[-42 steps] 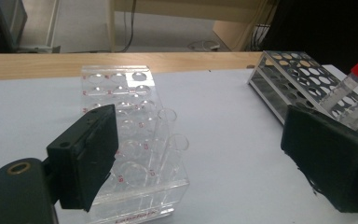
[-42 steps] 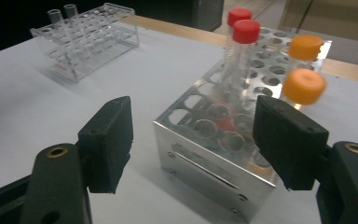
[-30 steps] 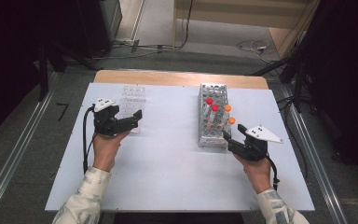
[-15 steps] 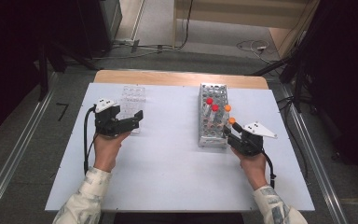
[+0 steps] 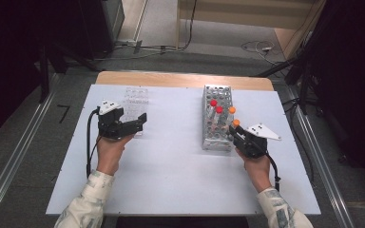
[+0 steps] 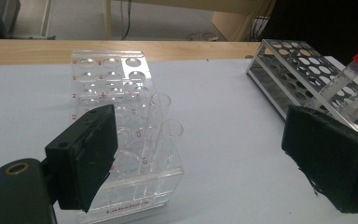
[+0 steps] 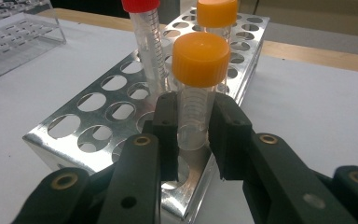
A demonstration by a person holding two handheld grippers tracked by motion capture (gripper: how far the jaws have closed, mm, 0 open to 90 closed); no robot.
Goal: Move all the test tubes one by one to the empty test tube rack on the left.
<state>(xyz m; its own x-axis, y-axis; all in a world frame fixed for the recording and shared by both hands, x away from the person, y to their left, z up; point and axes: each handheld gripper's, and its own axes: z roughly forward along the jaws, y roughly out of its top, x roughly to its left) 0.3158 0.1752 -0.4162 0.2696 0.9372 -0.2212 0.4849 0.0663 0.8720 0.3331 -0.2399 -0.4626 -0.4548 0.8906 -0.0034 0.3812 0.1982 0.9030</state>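
A metal tube rack (image 5: 217,137) stands right of centre and holds two red-capped and two orange-capped tubes. My right gripper (image 7: 193,123) has just been closing and is now shut on the nearest orange-capped tube (image 7: 198,93), its pads pressing the clear barrel below the cap while the tube stands upright in a near corner hole. In the high view this right gripper (image 5: 233,133) sits at the rack's near right corner. My left gripper (image 6: 205,158) stands open with nothing between its pads, just right of a clear plastic rack (image 6: 116,116) that holds two uncapped glass tubes (image 6: 156,121).
A red-capped tube (image 7: 147,42) and a second orange-capped tube (image 7: 216,14) stand close behind the gripped one. The white table top (image 5: 171,161) lies bare in front of both racks. A wooden strip (image 5: 180,80) runs along the far edge.
The right gripper has edged in toward the rack's near corner and its jaws have drawn together around the orange-capped tube. The left hand has kept still.
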